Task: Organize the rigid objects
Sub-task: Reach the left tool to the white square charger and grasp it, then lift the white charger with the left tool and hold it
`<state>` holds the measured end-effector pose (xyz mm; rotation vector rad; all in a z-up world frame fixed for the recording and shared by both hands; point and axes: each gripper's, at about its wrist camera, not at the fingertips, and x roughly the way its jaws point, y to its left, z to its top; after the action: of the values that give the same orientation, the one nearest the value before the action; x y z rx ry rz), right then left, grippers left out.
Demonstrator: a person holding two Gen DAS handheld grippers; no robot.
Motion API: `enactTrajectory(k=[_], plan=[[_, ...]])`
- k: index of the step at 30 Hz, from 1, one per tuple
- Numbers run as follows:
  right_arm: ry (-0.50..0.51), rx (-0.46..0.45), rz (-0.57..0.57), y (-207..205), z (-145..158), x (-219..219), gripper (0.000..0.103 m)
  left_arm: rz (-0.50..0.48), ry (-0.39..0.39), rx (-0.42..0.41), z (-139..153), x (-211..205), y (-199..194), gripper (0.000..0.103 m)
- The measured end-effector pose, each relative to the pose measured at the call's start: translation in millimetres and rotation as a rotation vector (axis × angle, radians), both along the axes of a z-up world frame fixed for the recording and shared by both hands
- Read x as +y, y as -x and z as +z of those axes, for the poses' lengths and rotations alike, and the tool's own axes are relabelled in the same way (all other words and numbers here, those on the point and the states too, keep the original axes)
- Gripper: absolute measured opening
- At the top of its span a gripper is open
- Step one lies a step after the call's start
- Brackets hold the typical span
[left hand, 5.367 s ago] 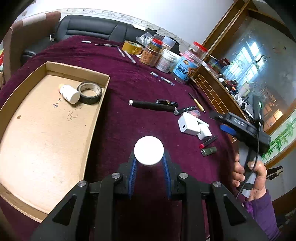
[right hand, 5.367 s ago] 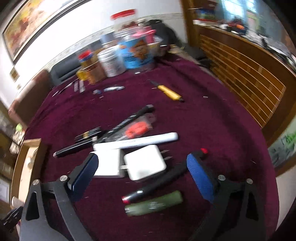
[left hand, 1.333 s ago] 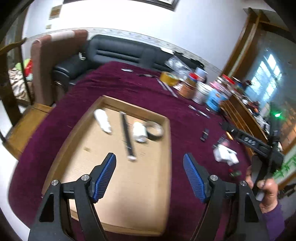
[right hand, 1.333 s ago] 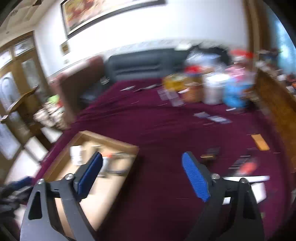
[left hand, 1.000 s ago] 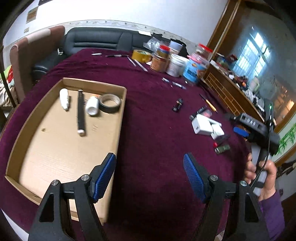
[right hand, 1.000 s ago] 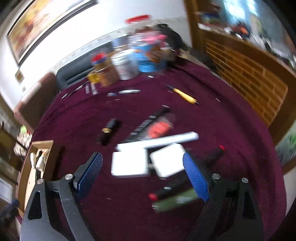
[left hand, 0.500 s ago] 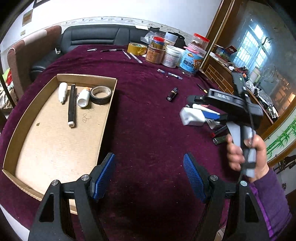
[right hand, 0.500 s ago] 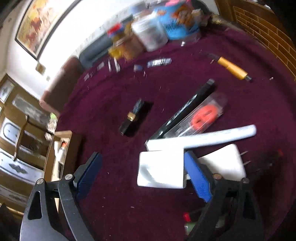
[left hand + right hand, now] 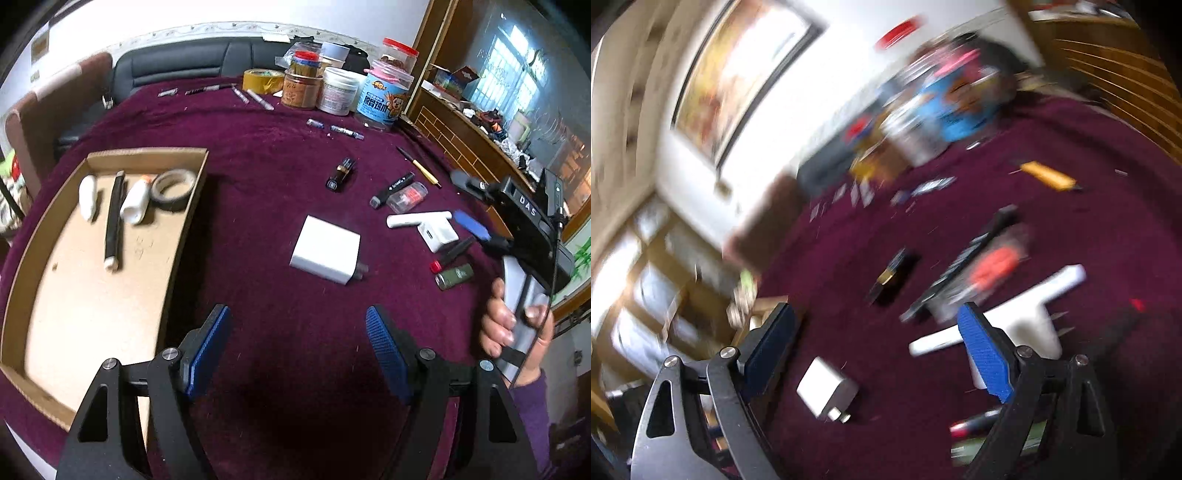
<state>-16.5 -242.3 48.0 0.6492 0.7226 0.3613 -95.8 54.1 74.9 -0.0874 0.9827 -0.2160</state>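
Lying on the maroon-covered bench (image 9: 258,155), the cardboard tray (image 9: 92,280) sits ahead-left of the left hand-held gripper (image 9: 297,347), whose jaws stand apart and empty. The white charger block (image 9: 325,254) rests just ahead, nearer it than the right hand-held gripper (image 9: 875,345), likewise apart.

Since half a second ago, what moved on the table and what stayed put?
The white charger now lies alone on the cloth, nearer the cardboard tray, apart from the other charger. The right gripper has drawn back, open. Tray contents unchanged; left gripper still open.
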Motion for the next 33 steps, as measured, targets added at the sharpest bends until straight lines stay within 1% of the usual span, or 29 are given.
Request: enactTrajectory(k=[1,3,4,6,7,10,13,14,15,17,22,24,29,31,32,33], plan=[[0.006,0.028,-0.027,-1,-1,-7,0.091,0.003,-0.011,-0.005,-1,-5,-5,0.070],[-0.066,-0.003,-0.045,1,-2,-18,0.091,0.005,-0.018,-0.014,-4,-17,-18,0.070],[-0.081,0.007,-0.045,-1,-5,-19,0.091,-0.001,-0.010,-0.020,-6,-20,-23,0.070],[-0.071,0.063,-0.036,-7,-11,-14,0.091,-0.012,-0.007,-0.030,-12,-29,-37,0.070],[-0.072,0.071,-0.028,-9,-11,-12,0.091,-0.012,-0.024,-0.031,-18,-34,-47,0.070],[-0.033,0.069,-0.015,-12,-9,-8,0.091,-0.021,-0.085,-0.026,-34,-48,-70,0.069],[0.012,0.056,-0.011,-10,-4,0,0.091,-0.060,-0.102,-0.024,-47,-62,-78,0.069],[0.017,0.054,-0.009,-9,-4,1,0.091,-0.078,-0.127,-0.031,-49,-66,-76,0.060],[0.019,0.054,-0.008,-9,-3,0,0.091,-0.081,-0.139,-0.037,-50,-66,-74,0.050],[0.013,0.061,-0.012,-10,-5,-3,0.091,-0.103,-0.114,-0.020,-51,-64,-66,0.049],[-0.003,0.071,-0.011,-11,-7,-4,0.091,-0.098,-0.048,0.033,-51,-47,-44,0.050],[0.001,0.071,-0.004,-11,-7,-3,0.091,-0.090,-0.025,0.041,-49,-41,-39,0.050],[0.005,0.080,-0.014,-11,-8,-4,0.091,-0.107,-0.027,0.036,-46,-39,-31,0.052],[0.003,0.079,-0.019,-11,-9,-5,0.091,-0.089,-0.020,0.035,-42,-37,-27,0.052],[0.004,0.078,-0.021,-11,-9,-6,0.091,-0.073,-0.011,0.039,-41,-36,-26,0.054],[0.006,0.078,-0.021,-11,-9,-5,0.091,-0.038,0.012,0.053,-40,-33,-25,0.056]])
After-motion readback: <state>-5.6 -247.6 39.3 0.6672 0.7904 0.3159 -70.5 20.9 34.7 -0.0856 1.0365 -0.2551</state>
